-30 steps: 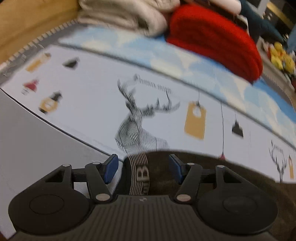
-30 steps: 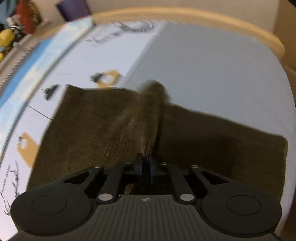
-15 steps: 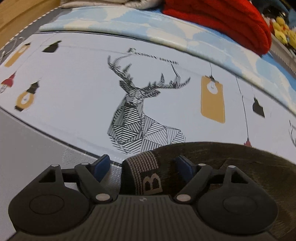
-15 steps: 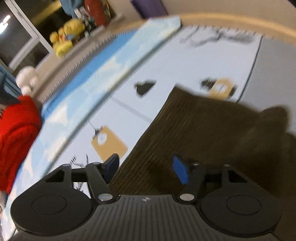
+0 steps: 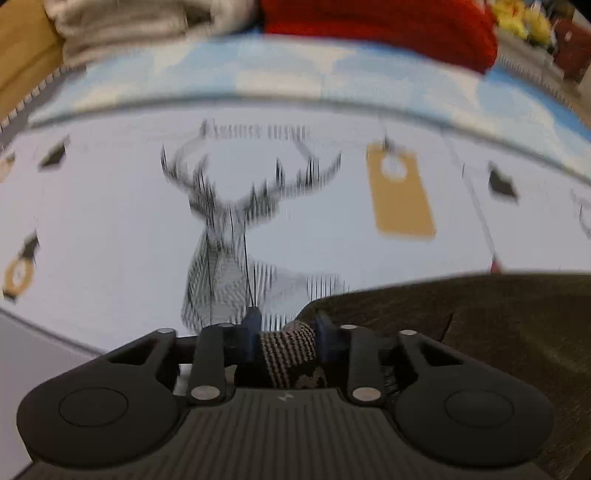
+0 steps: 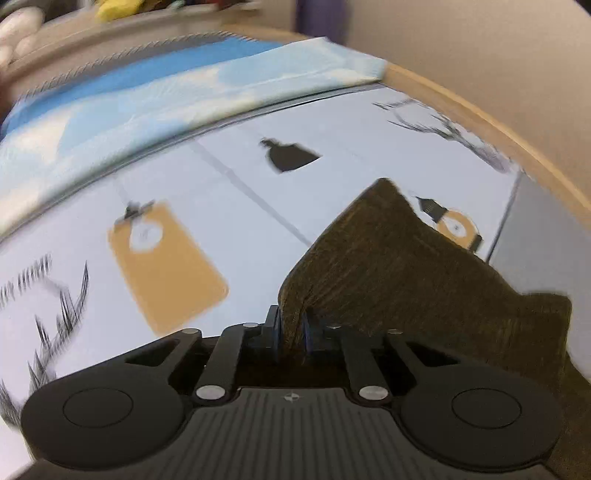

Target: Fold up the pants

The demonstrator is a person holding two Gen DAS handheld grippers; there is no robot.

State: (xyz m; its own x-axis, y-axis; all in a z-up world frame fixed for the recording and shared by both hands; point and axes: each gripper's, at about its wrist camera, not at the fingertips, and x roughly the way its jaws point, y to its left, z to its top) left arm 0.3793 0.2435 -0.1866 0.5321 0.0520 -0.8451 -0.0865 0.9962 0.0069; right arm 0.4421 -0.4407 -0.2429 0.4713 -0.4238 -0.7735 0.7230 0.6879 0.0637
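Note:
Dark olive-brown pants [image 5: 498,332] lie on a white printed bed sheet [image 5: 110,221]. My left gripper [image 5: 286,332] is shut on the striped grey waistband [image 5: 288,347] at the pants' left corner. In the right wrist view my right gripper [image 6: 291,328] is shut on a raised edge of the pants [image 6: 406,280]; the fabric rises in a peak behind the fingers and drapes to the right. Both views are blurred by motion.
The sheet carries a deer print [image 5: 229,240] and orange tag prints [image 6: 166,258]. A light blue blanket [image 6: 147,96] borders the far side. A red knit garment [image 5: 388,26] and beige folded fabric [image 5: 129,26] lie beyond it. A wooden bed frame [image 6: 498,125] curves at the right.
Both grippers have closed: the left on the waistband, the right on the pants' edge, which was open half a second ago. The right-held fabric now stands lifted.

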